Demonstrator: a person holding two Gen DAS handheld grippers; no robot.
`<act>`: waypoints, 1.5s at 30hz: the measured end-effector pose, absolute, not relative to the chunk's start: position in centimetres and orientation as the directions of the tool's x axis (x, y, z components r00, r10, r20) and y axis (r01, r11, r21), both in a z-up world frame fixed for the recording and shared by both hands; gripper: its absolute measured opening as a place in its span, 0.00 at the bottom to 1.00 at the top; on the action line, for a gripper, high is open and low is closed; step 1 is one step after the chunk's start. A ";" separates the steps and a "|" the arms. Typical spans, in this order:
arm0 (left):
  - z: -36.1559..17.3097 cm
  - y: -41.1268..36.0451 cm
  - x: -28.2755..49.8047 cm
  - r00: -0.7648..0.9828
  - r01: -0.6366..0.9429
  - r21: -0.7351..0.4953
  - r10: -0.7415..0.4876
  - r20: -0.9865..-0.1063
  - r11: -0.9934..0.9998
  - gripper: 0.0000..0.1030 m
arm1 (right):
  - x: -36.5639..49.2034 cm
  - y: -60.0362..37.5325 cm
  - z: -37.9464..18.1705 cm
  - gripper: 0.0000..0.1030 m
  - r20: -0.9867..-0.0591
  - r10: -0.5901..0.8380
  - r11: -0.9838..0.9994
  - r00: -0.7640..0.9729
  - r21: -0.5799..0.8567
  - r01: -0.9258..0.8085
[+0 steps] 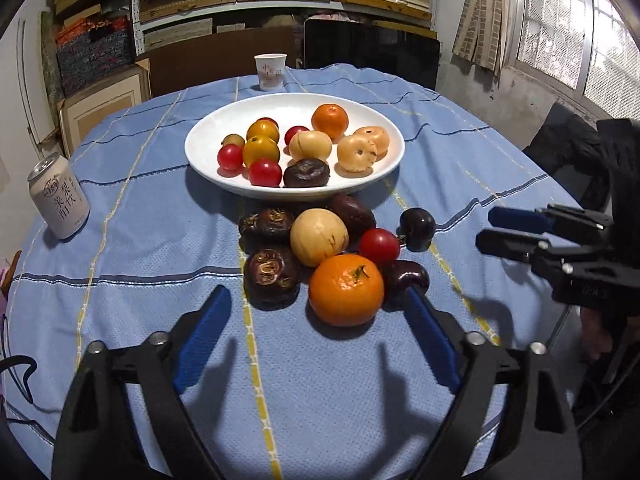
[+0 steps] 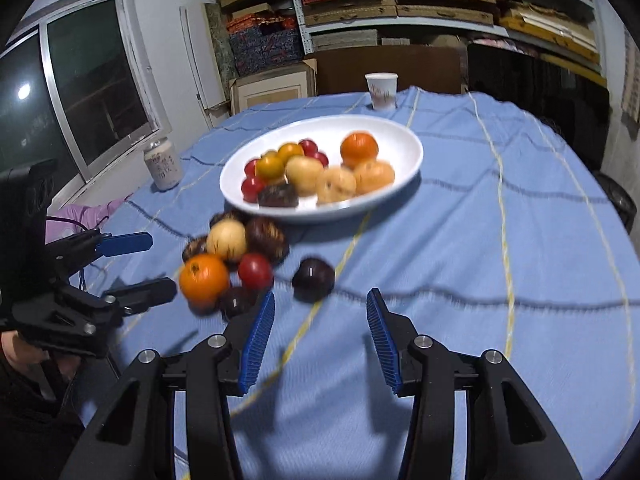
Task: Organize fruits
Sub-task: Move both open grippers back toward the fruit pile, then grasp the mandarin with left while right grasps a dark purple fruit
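1. My left gripper [image 1: 316, 320] stands wide open with nothing between its pads; the loose orange [image 1: 346, 290] lies just ahead of it, inside the line of the spread jaws and nearer the right-hand pad; a straight push forward should bring it between them

2. My right gripper [image 2: 320, 328] is part open and empty; the dark plum [image 2: 313, 278] that sits a little apart from the heap lies just ahead of it, slightly toward the left-hand pad; that plum is nearer my right hand, the orange nearer my left

3. Both fruits are roundish, so I judge no long axis to line up with

4. The heap lies on the blue tablecloth [image 1: 140, 264], just in front of the white plate [image 1: 208, 120]; I count eight loose pieces: one orange, one pale round fruit [image 1: 319, 237], one red tomato [image 1: 379, 246], three brown rough-skinned fruits and two dark plums

5. On the plate I count about eleven: one orange, three pale, one brown, the rest small red and yellow; some hide behind others

6. One can [image 1: 59, 197] and one paper cup [image 1: 271, 71] stand well apart from the fruit
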State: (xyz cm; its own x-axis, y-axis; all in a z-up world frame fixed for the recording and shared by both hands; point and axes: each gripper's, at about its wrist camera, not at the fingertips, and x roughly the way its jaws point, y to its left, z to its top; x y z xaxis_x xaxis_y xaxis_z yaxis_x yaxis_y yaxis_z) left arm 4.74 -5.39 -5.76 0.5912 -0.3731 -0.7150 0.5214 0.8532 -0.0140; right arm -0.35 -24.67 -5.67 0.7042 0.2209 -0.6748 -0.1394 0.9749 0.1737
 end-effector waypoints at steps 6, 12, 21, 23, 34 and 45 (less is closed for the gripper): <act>-6.8 -6.3 4.9 0.573 0.510 -0.032 -0.367 -0.732 0.860 0.56 | -1.1 -24.4 -6.4 0.47 -0.671 0.225 0.974 0.707 0.166 -0.154; -7.2 -8.0 5.2 0.557 0.526 -0.012 -0.355 -0.751 0.851 0.53 | -1.0 -24.4 -6.4 0.47 -0.671 0.240 0.971 0.702 0.178 -0.162; -6.7 -7.0 4.7 0.560 0.540 -0.078 -0.426 -0.711 0.838 0.43 | -0.9 -24.7 -6.5 0.47 -0.673 0.252 0.967 0.696 0.192 -0.165; -6.3 -6.0 4.7 0.573 0.526 -0.118 -0.454 -0.683 0.842 0.43 | -1.0 -24.8 -6.5 0.47 -0.673 0.251 0.968 0.695 0.192 -0.163; -5.7 -4.8 5.0 0.589 0.497 -0.181 -0.483 -0.648 0.849 0.44 | 2.9 -22.6 -5.4 0.47 -0.718 0.164 0.986 0.676 0.118 -0.115; -5.6 -4.5 5.0 0.581 0.502 -0.206 -0.504 -0.639 0.840 0.44 | 5.9 -22.4 -7.0 0.29 -0.767 0.164 0.986 0.620 0.146 -0.081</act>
